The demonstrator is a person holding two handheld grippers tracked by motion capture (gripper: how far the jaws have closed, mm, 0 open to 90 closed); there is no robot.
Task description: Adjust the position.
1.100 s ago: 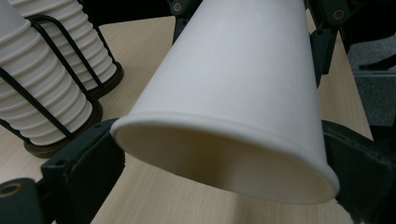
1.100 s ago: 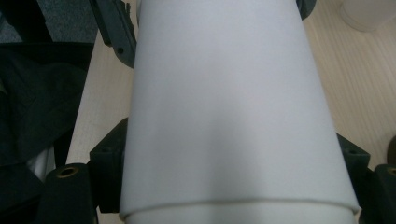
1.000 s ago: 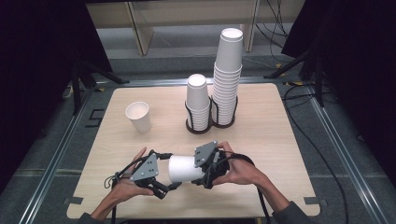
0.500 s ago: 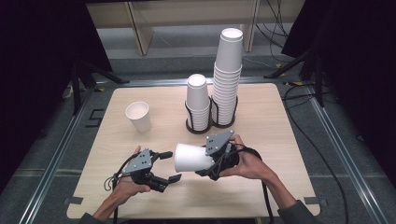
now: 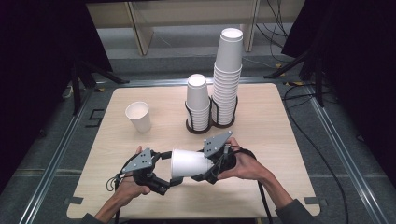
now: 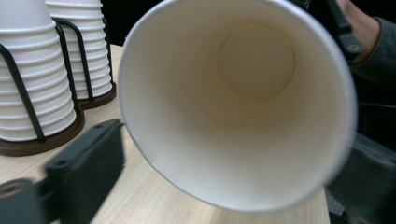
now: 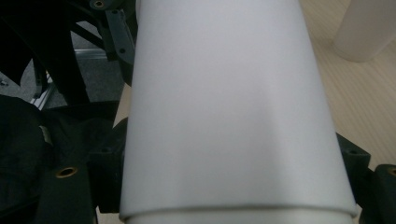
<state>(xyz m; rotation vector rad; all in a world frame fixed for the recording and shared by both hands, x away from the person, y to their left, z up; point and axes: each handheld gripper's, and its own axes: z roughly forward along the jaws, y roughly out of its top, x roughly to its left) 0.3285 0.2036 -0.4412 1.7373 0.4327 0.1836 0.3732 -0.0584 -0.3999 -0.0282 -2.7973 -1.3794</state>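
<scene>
Both of my jaws are busy around one paper cup, which lies on its side in the air just above the worktop, between my two hands. On my right gripper the jaws are closed on the bottom end of this cup; in the right gripper view the white wall of the cup runs forward from between them, and a black jaw presses on each side of it. On my left gripper the jaws are spread apart, one on each side of the cup's open mouth, and I cannot tell if they touch the rim. In the left gripper view I look straight into the cup, to its round bottom, with one black jaw low at the left of the rim.

Beyond my jaws, near the middle of the worktop, two stacks of cups stand in a dark wire holder: a short stack and a tall stack just beside it. A single cup stands upright, well apart from my left jaws, toward the far left.
</scene>
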